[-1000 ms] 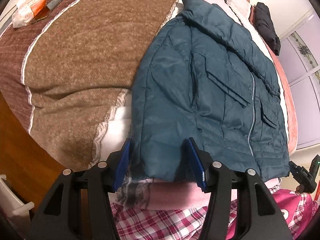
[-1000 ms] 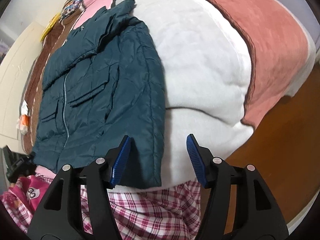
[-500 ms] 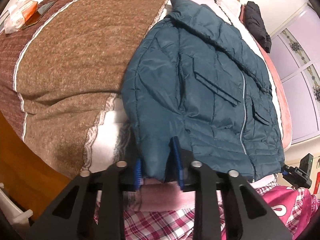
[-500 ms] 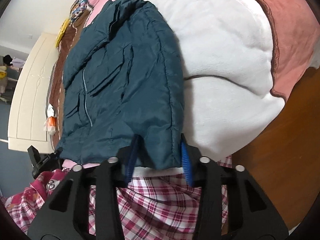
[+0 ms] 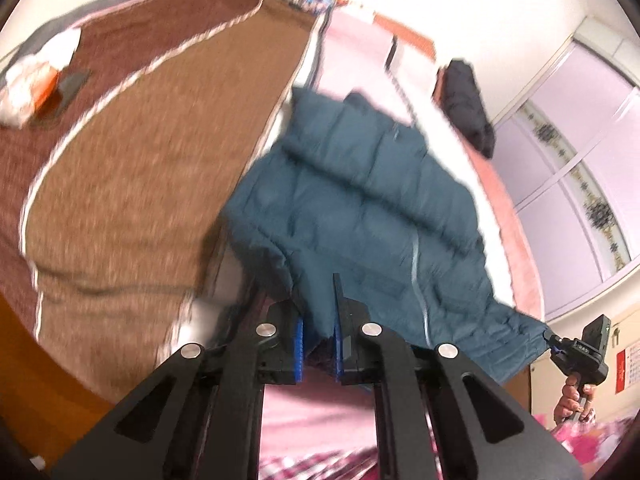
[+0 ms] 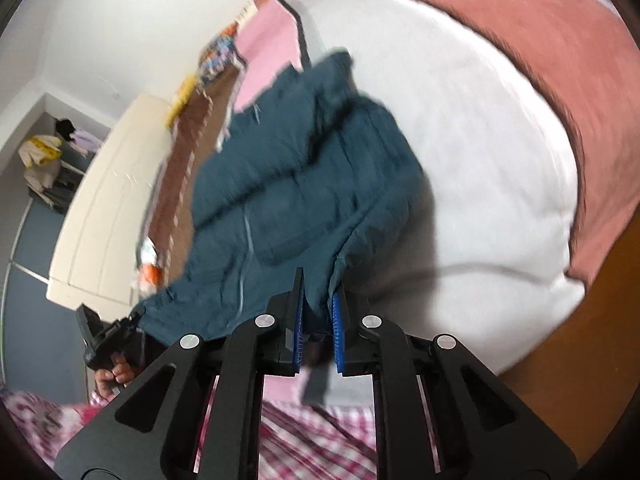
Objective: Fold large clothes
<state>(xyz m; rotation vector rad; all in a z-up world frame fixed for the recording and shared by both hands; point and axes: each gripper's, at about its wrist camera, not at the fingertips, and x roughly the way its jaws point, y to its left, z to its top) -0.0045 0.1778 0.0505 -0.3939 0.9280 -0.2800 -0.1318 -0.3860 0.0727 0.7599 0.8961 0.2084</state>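
Note:
A dark teal padded jacket (image 5: 360, 200) with a front zip lies on the bed, its bottom hem raised off the bedding and bunching toward the collar. My left gripper (image 5: 318, 320) is shut on the hem's left corner. My right gripper (image 6: 318, 308) is shut on the hem's right corner; the jacket (image 6: 288, 200) rises from its blue pads. Each gripper also shows in the other's view, the right one (image 5: 576, 354) and the left one (image 6: 106, 340), hand-held at the far hem corners.
A brown blanket (image 5: 140, 160) covers the bed's left part, a white and pink blanket (image 6: 480, 140) its right part. A white and orange packet (image 5: 28, 84) and a dark garment (image 5: 466, 100) lie on the bed. Wooden floor (image 6: 580, 340) borders it.
Both grippers closed on the jacket's hem corners, then lifted the hem up and forward; the lower half of the jacket now hangs off the bed surface.

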